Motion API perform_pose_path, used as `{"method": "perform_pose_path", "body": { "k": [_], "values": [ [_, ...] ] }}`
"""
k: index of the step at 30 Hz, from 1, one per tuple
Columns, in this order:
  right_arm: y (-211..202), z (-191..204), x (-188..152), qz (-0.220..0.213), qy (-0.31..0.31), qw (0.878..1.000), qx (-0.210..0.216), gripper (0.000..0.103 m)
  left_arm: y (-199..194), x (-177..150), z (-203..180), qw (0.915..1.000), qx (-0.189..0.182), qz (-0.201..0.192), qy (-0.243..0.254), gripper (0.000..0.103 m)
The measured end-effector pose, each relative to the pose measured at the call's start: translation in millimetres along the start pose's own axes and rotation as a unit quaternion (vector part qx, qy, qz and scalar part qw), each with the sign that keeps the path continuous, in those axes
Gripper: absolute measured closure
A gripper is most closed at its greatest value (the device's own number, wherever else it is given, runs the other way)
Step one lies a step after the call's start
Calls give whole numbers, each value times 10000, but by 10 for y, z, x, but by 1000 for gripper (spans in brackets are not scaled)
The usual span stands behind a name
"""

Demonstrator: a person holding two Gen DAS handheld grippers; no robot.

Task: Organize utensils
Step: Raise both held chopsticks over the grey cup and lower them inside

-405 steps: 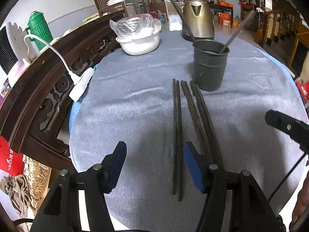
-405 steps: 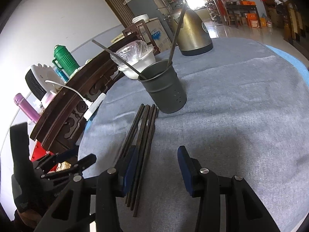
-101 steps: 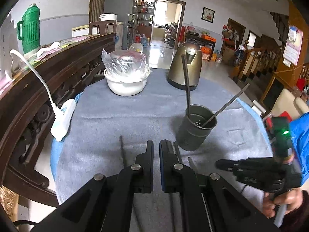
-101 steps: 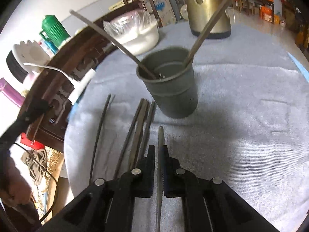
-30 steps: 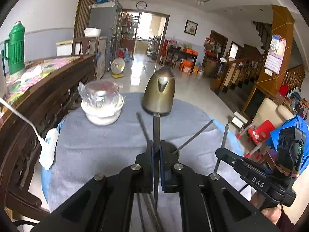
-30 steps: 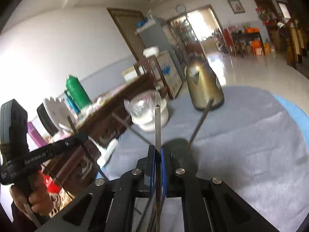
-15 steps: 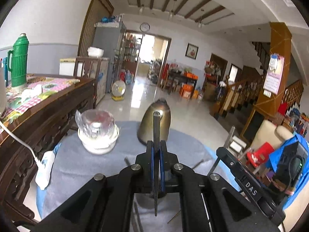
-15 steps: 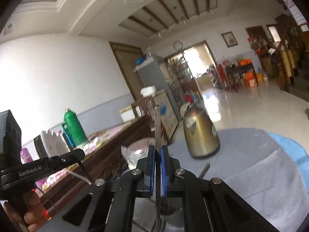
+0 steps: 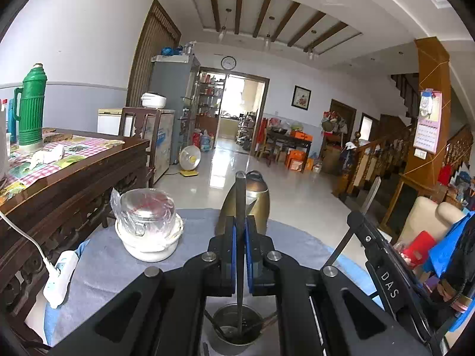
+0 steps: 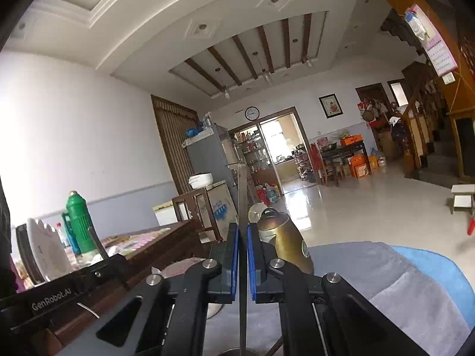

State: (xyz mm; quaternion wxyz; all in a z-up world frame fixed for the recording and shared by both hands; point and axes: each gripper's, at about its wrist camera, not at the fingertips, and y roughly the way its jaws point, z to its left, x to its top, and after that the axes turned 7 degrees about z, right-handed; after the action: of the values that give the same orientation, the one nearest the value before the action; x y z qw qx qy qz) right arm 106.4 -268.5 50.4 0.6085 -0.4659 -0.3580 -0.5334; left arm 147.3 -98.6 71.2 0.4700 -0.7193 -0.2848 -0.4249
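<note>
At the left edge of the surface (image 9: 190, 228), which wears a grey cloth, a white power strip (image 9: 59, 279) lies by the carved wooden sideboard (image 9: 74, 190). On that sideboard, further left, stands a green thermos (image 9: 31, 109). Nearer the middle of the far edge sits a white bowl (image 9: 148, 244) with a plastic-wrapped lid over it. Just right of the bowl, at the far edge, stands a brass-coloured kettle (image 9: 258, 198), partly hidden behind the left tongs (image 9: 241, 255).

The left tongs are clamped shut on a dark chopstick (image 9: 240, 204), which stands close to upright between the blue pads. Its lower end reaches down into the dark metal utensil cup (image 9: 237, 326) directly below the tongs, at the near side of the surface. Other chopsticks already lean inside the cup, their tips resting on its bottom.

To the right, in the left wrist view, the right tongs (image 9: 360, 222) show from the side, gripping a second chopstick (image 9: 371, 192) that sticks up above them at a slight tilt.

In the right wrist view, the right tongs (image 10: 242, 262) are closed tight on that chopstick (image 10: 242, 195), held upright between the blue pads, with its lower end pointing toward the rim of the cup (image 10: 234, 351) at the bottom edge of the picture. Whether it reaches inside the cup cannot be told. The left tongs (image 10: 98, 270) appear at the left there.
</note>
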Motion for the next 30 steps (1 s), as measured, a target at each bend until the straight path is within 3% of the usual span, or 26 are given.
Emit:
{"method": "perform_pose_path", "body": {
  "k": [11,30],
  "values": [
    [270,43,-289,509,-228,9984,-29,96,275,-216,49,9993,111,346,27,98],
    [97,-1,-470,885,-286,9956,92,96,195,-491,60,9959,457,753,182,97]
  ]
}}
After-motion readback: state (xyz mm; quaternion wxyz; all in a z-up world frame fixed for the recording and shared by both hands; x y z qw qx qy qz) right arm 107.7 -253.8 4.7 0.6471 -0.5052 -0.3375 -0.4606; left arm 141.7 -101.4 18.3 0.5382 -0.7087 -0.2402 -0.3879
